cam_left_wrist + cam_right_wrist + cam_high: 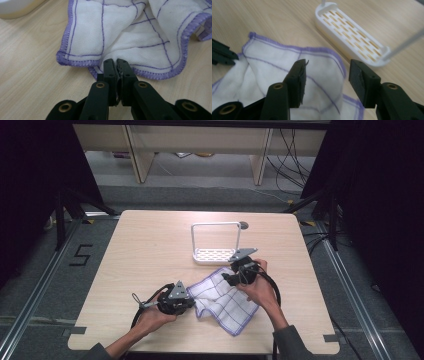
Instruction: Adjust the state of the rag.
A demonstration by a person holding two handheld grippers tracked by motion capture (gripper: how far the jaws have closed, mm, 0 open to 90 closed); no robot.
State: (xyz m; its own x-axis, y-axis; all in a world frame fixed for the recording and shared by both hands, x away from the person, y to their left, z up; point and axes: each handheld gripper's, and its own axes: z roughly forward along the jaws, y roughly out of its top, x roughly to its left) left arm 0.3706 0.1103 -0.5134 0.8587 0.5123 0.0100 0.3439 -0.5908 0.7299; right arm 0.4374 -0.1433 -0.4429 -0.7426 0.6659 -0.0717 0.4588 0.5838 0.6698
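A white dishcloth with purple grid lines and a purple stitched hem lies crumpled on the wooden table, in the lower middle of the high view, just below a white slotted rack with a wire hoop handle.

The left gripper sits at the cloth's left edge. In the left gripper view its jaws are pressed together on the hem at the centre of the frame, so it is pinching one corner of the cloth. The fabric spreads away from it toward the top and right of that frame.

The right gripper hovers over the cloth's upper corner, the one nearest the rack. In the right gripper view its jaws stand wide apart with nothing between them; the purple hem runs from the upper left of that frame toward the lower right, passing under the gap, and the rack lies beyond in the upper right.

The coming move likely turns on that corner: it lies directly beneath and slightly ahead of the open jaws, so the right hand is the nearer one and would need to dip onto the hem, clear of the rack's near rim.
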